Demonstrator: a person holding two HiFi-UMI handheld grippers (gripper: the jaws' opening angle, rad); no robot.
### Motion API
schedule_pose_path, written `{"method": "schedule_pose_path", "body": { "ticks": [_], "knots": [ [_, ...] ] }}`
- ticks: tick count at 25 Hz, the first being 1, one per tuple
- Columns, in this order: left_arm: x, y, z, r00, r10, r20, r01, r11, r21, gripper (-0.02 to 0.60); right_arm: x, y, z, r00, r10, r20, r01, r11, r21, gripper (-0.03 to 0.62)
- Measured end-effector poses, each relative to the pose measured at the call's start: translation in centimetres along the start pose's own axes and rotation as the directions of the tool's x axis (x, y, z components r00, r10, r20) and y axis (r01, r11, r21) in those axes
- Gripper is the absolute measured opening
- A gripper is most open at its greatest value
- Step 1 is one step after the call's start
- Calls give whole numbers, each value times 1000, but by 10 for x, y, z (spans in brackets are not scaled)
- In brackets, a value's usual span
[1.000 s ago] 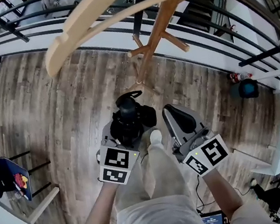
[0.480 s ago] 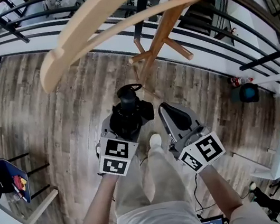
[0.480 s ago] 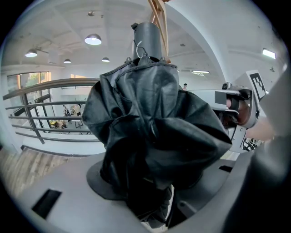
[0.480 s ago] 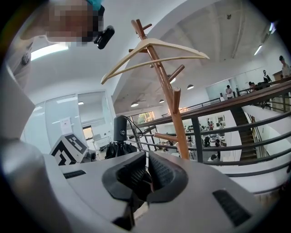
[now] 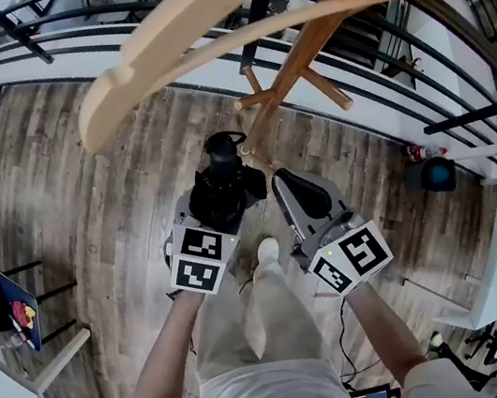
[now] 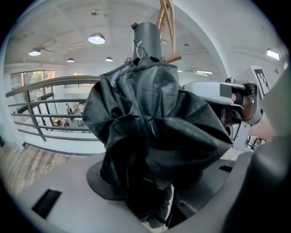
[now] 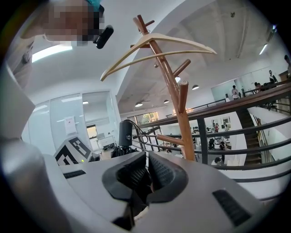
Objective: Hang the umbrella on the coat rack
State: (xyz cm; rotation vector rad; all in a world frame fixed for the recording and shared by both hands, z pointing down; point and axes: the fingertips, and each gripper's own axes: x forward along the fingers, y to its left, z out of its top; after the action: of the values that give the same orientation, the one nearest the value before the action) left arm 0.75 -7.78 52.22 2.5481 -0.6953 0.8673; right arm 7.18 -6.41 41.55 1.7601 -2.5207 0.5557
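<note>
One umbrella (image 5: 225, 186), one coat rack (image 5: 315, 38), one hanger (image 5: 196, 7); two claws: left claw (image 5: 220, 210), right claw (image 5: 301, 201).

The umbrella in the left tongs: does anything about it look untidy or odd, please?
Yes: the cloth of the umbrella bulges loose and crumpled around the left tongs, not wrapped flat.

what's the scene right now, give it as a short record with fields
place: wood floor beside a railing
umbrella: black, folded, gripped in the left claw
right claw: closed, empty
coat rack: wooden, in front of the person, lower pegs bare
hanger: pale wood, hangs at the rack's top
task state: umbrella not yet on the rack
</note>
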Motion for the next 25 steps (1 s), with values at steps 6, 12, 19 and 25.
{"method": "schedule_pose_path", "body": {
  "ticks": [6,12,19,25],
  "knots": [
    [9,6,6,1000,3,10,-3,1000,-12,247,11,-2,6,1000,17,5,-17,1000,-11,41],
    [20,13,14,1000,5,12,-5,1000,-2,247,19,-8,8,1000,15,3,-15,1000,-27,41],
    [35,23,16,1000,19,-3,-19,1000,7,247,22,-18,3,1000,0,-4,0,1000,-18,41],
    [44,31,17,1000,24,-5,-25,1000,-19,247,22,-21,2,1000,0,-7,0,1000,-11,41]
  ]
}}
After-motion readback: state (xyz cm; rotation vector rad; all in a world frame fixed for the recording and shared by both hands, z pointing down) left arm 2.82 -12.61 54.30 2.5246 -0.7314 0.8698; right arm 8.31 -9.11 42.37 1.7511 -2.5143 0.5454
